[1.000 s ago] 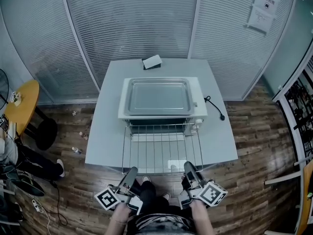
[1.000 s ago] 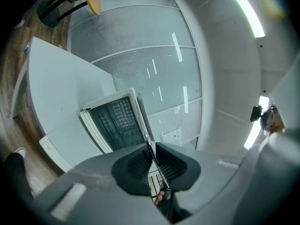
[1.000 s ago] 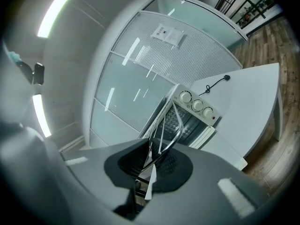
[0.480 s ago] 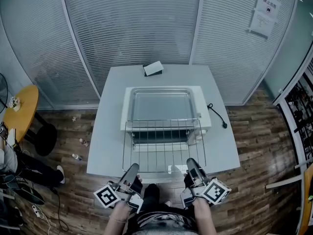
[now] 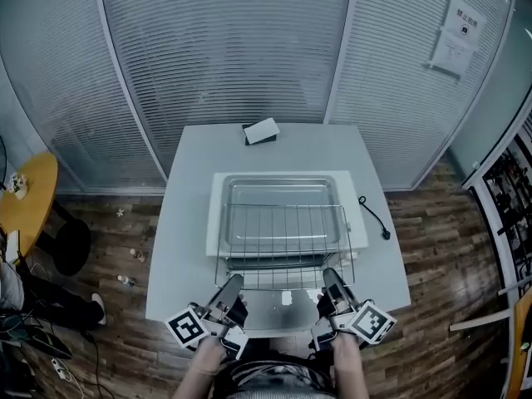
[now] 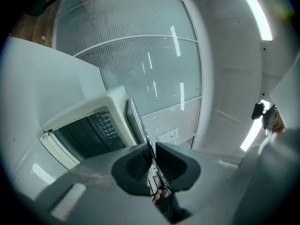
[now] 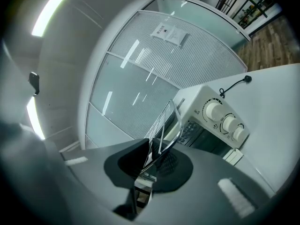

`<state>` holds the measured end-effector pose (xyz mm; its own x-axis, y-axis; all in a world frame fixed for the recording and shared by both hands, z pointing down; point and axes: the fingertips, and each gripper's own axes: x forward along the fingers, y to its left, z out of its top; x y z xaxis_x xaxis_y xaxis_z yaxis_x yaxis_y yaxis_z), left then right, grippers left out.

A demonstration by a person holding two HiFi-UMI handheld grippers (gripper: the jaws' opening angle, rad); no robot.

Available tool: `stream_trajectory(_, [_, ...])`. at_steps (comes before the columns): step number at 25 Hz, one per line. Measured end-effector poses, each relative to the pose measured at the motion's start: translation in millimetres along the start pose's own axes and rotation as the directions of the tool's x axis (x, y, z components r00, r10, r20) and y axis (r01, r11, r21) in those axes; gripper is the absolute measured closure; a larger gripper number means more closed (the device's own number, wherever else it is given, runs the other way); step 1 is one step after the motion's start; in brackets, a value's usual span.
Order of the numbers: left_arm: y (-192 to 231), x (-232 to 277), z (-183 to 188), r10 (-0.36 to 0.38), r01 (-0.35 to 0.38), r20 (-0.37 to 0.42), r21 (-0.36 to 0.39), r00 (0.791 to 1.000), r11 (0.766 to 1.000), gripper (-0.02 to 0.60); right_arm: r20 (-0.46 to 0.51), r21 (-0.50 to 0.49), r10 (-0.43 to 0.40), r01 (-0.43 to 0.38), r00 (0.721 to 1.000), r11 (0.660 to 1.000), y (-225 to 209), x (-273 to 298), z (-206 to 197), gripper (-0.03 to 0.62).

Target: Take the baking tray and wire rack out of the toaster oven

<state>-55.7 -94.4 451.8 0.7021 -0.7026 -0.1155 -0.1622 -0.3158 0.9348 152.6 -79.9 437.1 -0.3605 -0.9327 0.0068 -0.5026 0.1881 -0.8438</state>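
The wire rack point(image 5: 283, 238) hangs level above the white toaster oven point(image 5: 216, 227), held by its near corners. My left gripper point(image 5: 230, 286) is shut on its near left edge and my right gripper point(image 5: 332, 279) on its near right edge. The baking tray point(image 5: 283, 188) lies on top of the oven, partly under the rack. In the left gripper view the jaws point(image 6: 151, 150) pinch the thin rack edge, with the oven point(image 6: 89, 125) beyond. In the right gripper view the jaws point(image 7: 153, 152) clamp the rack wire point(image 7: 171, 121) beside the oven's knobs point(image 7: 224, 121).
The oven's door point(image 5: 283, 304) lies open toward me at the table's point(image 5: 179, 223) near edge. A small box point(image 5: 262, 130) sits at the table's back. A power cord point(image 5: 376, 216) trails at the right. A yellow round table point(image 5: 23, 202) stands at the left; glass partitions lie behind.
Both grippers have carried the wire rack up and away from me, from in front of the open oven to above its top and the tray.
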Motion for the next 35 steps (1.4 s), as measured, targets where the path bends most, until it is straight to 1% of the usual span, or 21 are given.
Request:
stream_trajectory(7, [12.6,20.2,13.4,0.012,-0.012,-0.001,-0.023,1.000,1.000,0.557,0.012,-0.002,-0.025,0.025,1.000,1.000,-10.2,19.9,7.2,0.569])
stream_trajectory(12, [15.0,33.8,22.1,0.019,-0.019,0.018,0.022,1.000,1.000,0.557,-0.001,-0.031,-0.029,0.029,1.000,0.999,-11.9,34.3,12.3,0.563])
stream_trajectory(13, [15.8,35.9,22.3,0.019,-0.020,0.022,0.024,1.000,1.000,0.557,-0.009,-0.038,-0.033,0.033,0.999,0.999,-12.4,36.0,13.2,0.539])
stream_trajectory(15, [16.7,38.7,21.9,0.025,-0.026,0.032,0.029,0.999,0.999,0.557,-0.020,-0.046,-0.033,0.032,0.999,0.998,-11.8,38.1,15.6,0.457])
stream_trajectory(18, [15.6,38.4,22.1,0.040,-0.043,0.057,0.054,0.998,0.998,0.554,-0.030,-0.077,-0.047,0.044,0.998,0.996,-14.7,33.0,18.4,0.313])
stream_trajectory(20, [13.8,36.9,24.2,0.037,-0.042,0.086,0.050,0.996,0.998,0.552,-0.028,-0.106,-0.068,0.065,0.997,0.992,-18.9,23.3,20.6,0.275])
stream_trajectory(22, [11.2,36.3,26.4,0.032,-0.039,0.119,0.054,0.992,0.998,0.538,-0.025,-0.120,-0.079,0.076,0.997,0.990,-24.1,10.7,24.0,0.235])
stream_trajectory(24, [10.4,33.8,27.5,0.047,-0.060,0.140,0.088,0.989,0.994,0.504,-0.015,-0.149,-0.088,0.085,0.996,0.985,-27.6,-0.2,27.8,0.220])
stream_trajectory(26, [7.9,30.7,30.2,0.062,-0.086,0.156,0.151,0.986,0.985,0.441,-0.006,-0.205,-0.104,0.100,0.995,0.974,-26.4,-6.9,30.9,0.217])
stream_trajectory(27, [5.8,29.8,31.7,0.067,-0.097,0.161,0.191,0.985,0.977,0.418,-0.004,-0.239,-0.113,0.109,0.994,0.965,-25.7,-9.6,32.2,0.214])
stream_trajectory(29, [3.6,28.9,31.8,0.087,-0.128,0.155,0.273,0.984,0.954,0.363,0.002,-0.306,-0.133,0.127,0.991,0.944,-24.7,-14.4,34.3,0.206])
stream_trajectory(31, [5.1,26.1,29.2,0.134,-0.177,0.141,0.353,0.981,0.919,0.316,0.009,-0.383,-0.157,0.148,0.988,0.912,-23.8,-18.1,35.7,0.204])
stream_trajectory(32, [6.3,23.3,28.1,0.161,-0.205,0.139,0.400,0.977,0.893,0.300,0.012,-0.432,-0.172,0.160,0.985,0.888,-23.5,-19.5,36.2,0.204])
stream_trajectory(33, [7.2,19.3,27.5,0.188,-0.233,0.142,0.456,0.972,0.859,0.286,0.015,-0.483,-0.188,0.171,0.982,0.859,-23.4,-20.7,36.3,0.204])
stream_trajectory(34, [7.3,14.3,27.5,0.212,-0.259,0.149,0.522,0.966,0.813,0.277,0.016,-0.534,-0.202,0.179,0.979,0.826,-23.3,-21.8,35.9,0.204])
stream_trajectory(35, [6.6,9.2,28.1,0.234,-0.282,0.158,0.592,0.959,0.755,0.270,0.016,-0.580,-0.214,0.183,0.977,0.793,-23.0,-22.4,34.8,0.204])
